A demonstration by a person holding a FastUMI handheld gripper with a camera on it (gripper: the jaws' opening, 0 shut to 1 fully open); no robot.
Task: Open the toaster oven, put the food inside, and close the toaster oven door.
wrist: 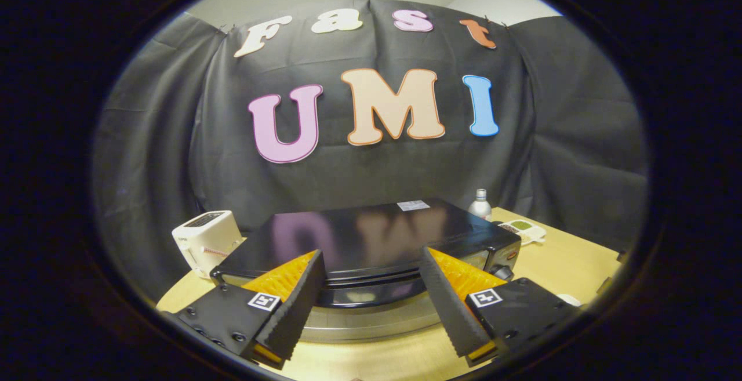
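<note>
The gripper (371,274) has its fingers spread wide with nothing between them, held above the front edge of the toaster oven (365,242). The oven's long axis runs crosswise to the fingers, and its door (365,297) lies just below and between them, apparently shut, so the next reach is likely downward.

Black cloth wall (174,137) behind a pale wooden table (568,259).

One toaster oven (371,242), one white toaster (206,240), one bottle (480,203) (capped), one table (571,259).
</note>
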